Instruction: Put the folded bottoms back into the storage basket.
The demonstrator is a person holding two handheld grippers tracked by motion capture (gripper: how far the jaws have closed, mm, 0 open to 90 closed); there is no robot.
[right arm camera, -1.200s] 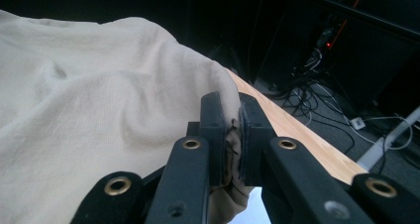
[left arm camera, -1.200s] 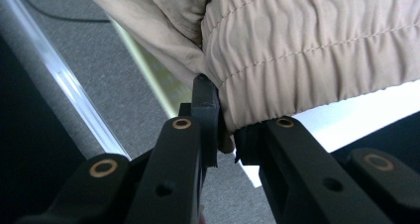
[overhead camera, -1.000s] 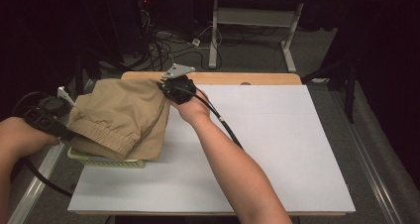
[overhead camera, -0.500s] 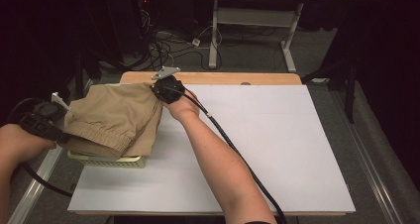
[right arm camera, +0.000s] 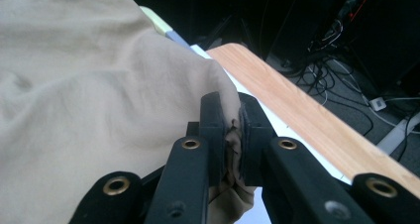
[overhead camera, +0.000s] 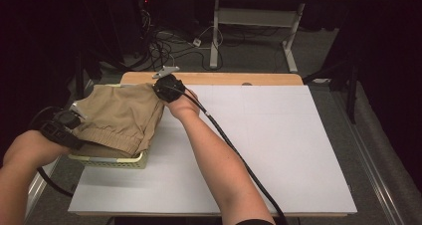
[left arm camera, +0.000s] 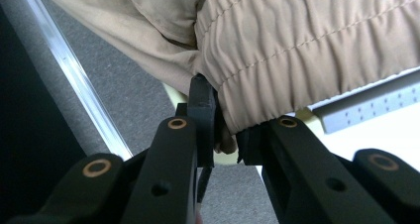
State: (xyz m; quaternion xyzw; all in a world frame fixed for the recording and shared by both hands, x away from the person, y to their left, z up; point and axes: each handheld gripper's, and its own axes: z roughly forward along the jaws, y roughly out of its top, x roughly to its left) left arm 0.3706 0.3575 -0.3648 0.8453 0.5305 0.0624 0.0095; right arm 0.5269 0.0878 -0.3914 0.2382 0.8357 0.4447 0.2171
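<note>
A folded tan garment (overhead camera: 119,115) with an elastic waistband (left arm camera: 307,50) lies draped over a pale yellow-green basket (overhead camera: 112,160) at the table's left edge. My left gripper (overhead camera: 77,116) is at the garment's left side, jaws shut on the gathered waistband edge (left arm camera: 225,132). At the garment's far right corner, my right gripper (overhead camera: 160,87) is shut on a pinch of tan cloth (right arm camera: 232,130). The cloth hides most of the basket, apart from its near rim and a pale corner (right arm camera: 158,21).
The white table top (overhead camera: 278,135) stretches to the right, with a wooden strip (overhead camera: 224,78) along its far edge. Cables (overhead camera: 169,41) and a desk frame (overhead camera: 249,21) stand on the floor beyond. A metal rail (left arm camera: 74,75) runs along the table's left side.
Both hands have sunk with the garment, which now lies flatter on the basket. The right gripper has shifted a little left, toward the far edge.
</note>
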